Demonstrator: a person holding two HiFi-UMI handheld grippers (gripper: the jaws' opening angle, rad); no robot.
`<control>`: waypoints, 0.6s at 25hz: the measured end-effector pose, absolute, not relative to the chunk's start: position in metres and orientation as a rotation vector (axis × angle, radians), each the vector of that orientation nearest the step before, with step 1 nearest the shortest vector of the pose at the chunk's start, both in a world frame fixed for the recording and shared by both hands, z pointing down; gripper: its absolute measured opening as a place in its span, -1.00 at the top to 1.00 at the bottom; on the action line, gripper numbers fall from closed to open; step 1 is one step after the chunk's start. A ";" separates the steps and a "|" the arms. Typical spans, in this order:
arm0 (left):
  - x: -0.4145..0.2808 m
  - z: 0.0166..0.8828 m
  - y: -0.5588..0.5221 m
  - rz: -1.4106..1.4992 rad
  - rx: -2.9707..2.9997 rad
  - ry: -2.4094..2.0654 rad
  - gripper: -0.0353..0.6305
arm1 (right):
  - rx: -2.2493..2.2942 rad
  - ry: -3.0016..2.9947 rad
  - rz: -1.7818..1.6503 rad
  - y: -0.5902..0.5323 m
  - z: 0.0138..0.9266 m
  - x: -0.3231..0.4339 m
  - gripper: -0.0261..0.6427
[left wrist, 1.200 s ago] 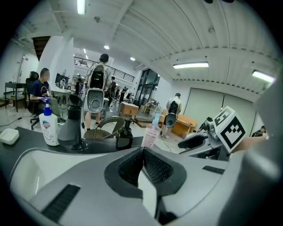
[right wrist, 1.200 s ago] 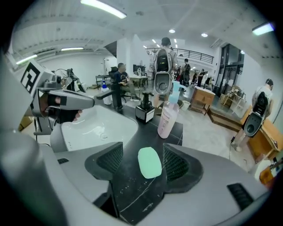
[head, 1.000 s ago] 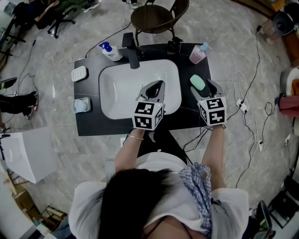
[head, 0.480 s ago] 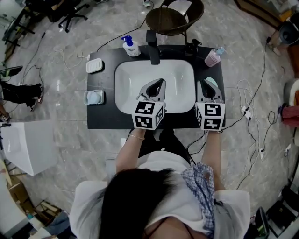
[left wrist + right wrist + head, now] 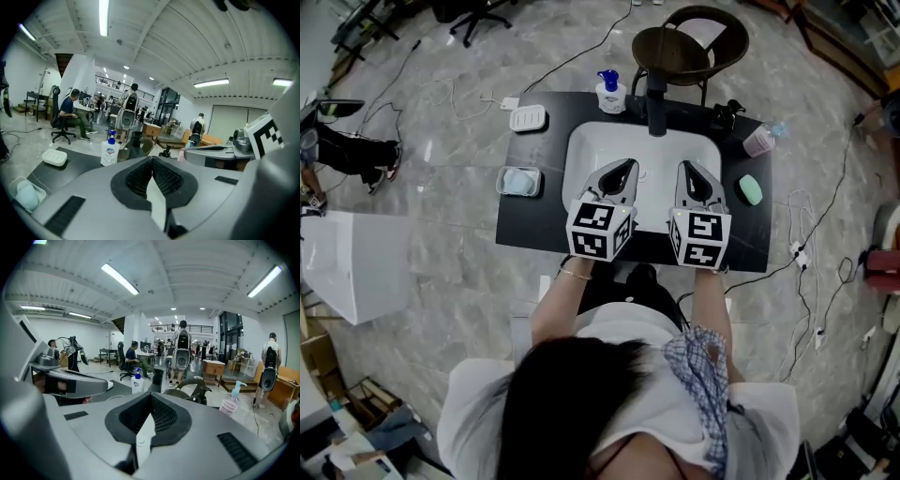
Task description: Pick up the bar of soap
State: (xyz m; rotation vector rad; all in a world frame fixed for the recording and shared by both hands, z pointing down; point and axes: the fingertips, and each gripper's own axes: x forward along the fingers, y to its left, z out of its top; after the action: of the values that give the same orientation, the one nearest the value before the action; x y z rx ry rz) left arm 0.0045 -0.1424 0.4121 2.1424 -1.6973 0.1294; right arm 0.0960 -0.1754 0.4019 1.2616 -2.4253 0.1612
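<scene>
Black countertop (image 5: 534,225) with a white sink (image 5: 581,159) sunk into the middle, all seen from way up over the person's head. Both grippers hang over the basin side by side, pointing toward the dark tap (image 5: 655,108) at the back. The left gripper (image 5: 623,167) is clenched: in its own view the ribbed pads press together at the tips and there's nothing caught in there. The right gripper (image 5: 686,169) is the same deal. Its jaws have just been closing and now they're clamped tight on nothing at all. So the bar of soap (image 5: 751,189), the pale green one, isn't held by either of them. It's lying flat on the counter to the right of the sink, near the right gripper but clear of it. Behind the soap, toward the back right corner, there's a pink pump bottle (image 5: 759,141), and a white pump bottle with a blue top (image 5: 609,94) stands just left of the tap. Over on the left side of the counter sits a white soap dish (image 5: 528,118) toward the back. Closer to the front is a clear tub (image 5: 517,181) with something pale blue in it. A dark round chair (image 5: 684,47) stands on the grey marble-look floor (image 5: 441,234) right behind the counter.
</scene>
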 end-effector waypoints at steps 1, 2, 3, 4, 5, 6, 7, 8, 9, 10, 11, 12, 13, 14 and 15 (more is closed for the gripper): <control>-0.003 0.412 -0.140 0.123 2.133 -1.708 0.86 | 1.247 -2.441 0.152 -0.172 0.399 0.084 0.88; -0.010 0.411 -0.137 0.118 2.123 -1.718 0.86 | 1.231 -2.456 0.142 -0.169 0.397 0.073 0.88; -0.016 0.411 -0.135 0.112 2.115 -1.725 0.86 | 1.216 -2.470 0.134 -0.166 0.395 0.062 0.88; -0.022 0.411 -0.133 0.103 2.106 -1.730 0.86 | 1.205 -2.482 0.129 -0.162 0.394 0.052 0.88; -0.028 0.411 -0.131 0.095 2.098 -1.734 0.86 | 1.195 -2.491 0.127 -0.159 0.395 0.043 0.88; -0.032 0.411 -0.129 0.090 2.092 -1.739 0.86 | 1.183 -2.497 0.127 -0.156 0.396 0.035 0.88; -0.036 0.411 -0.127 0.088 2.087 -1.745 0.86 | 1.167 -2.503 0.127 -0.152 0.397 0.027 0.88; -0.040 0.411 -0.125 0.085 2.083 -1.752 0.86 | 1.150 -2.508 0.128 -0.148 0.399 0.021 0.88; -0.044 0.410 -0.123 0.078 2.080 -1.759 0.86 | 1.134 -2.514 0.129 -0.145 0.400 0.014 0.88; -0.048 0.409 -0.122 0.071 2.077 -1.767 0.86 | 1.121 -2.519 0.130 -0.142 0.400 0.009 0.88; -0.052 0.408 -0.120 0.065 2.075 -1.774 0.86 | 1.111 -2.523 0.129 -0.140 0.400 0.004 0.88; -0.055 0.408 -0.119 0.066 2.073 -1.778 0.86 | 1.102 -2.525 0.128 -0.138 0.400 0.000 0.88; -0.057 0.408 -0.117 0.074 2.073 -1.777 0.86 | 1.092 -2.526 0.128 -0.136 0.400 -0.003 0.88; -0.058 0.409 -0.116 0.091 2.075 -1.774 0.87 | 1.077 -2.526 0.130 -0.134 0.400 -0.007 0.88; -0.059 0.411 -0.114 0.110 2.080 -1.773 0.87 | 1.058 -2.526 0.134 -0.132 0.402 -0.010 0.88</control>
State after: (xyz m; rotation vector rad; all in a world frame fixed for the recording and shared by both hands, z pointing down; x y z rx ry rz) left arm -0.0592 -0.1144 0.4105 2.0804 -1.7726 0.1098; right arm -0.0104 -0.1318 0.4020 1.0575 -2.5257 0.1339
